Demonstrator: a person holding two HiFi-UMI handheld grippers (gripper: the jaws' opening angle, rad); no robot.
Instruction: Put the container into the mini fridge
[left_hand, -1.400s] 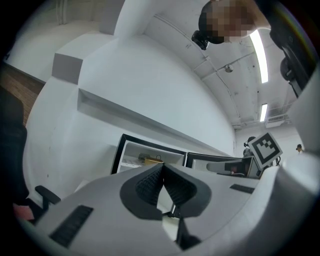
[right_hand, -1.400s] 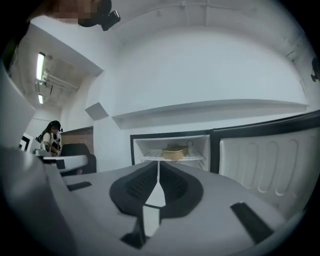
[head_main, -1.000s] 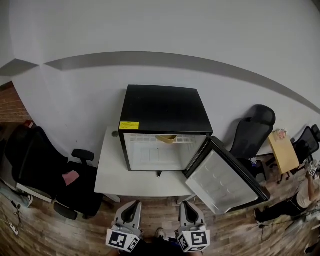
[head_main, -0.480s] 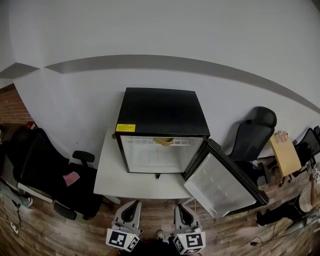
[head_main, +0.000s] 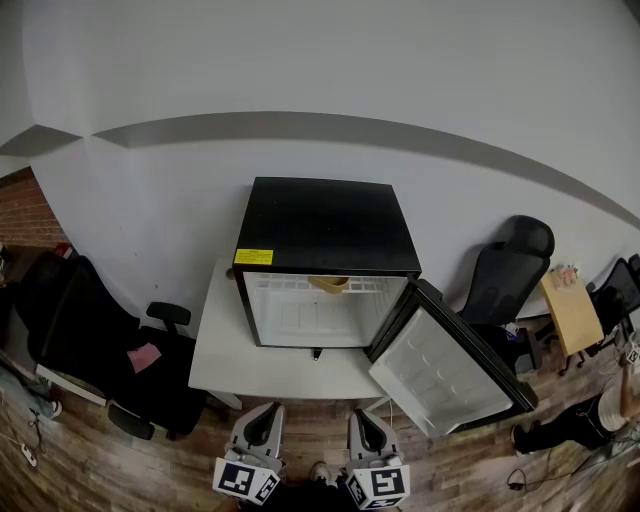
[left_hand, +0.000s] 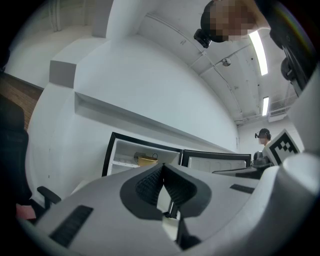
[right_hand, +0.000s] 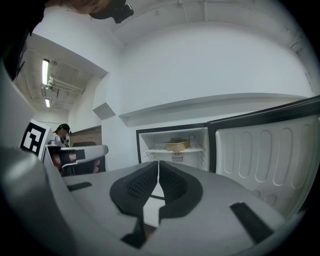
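Resting on the upper shelf inside the mini fridge, the container seems placed. Both the left gripper and right gripper hang before the fridge, jaws closed and empty. Slamming the open door could jolt it

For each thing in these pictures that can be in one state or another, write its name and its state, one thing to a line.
mini fridge, open, standing on the white table
fridge door, swung wide open to the right
container, inside the fridge, resting on its upper shelf
left gripper, shut, nothing between its jaws
right gripper, shut, nothing between its jaws
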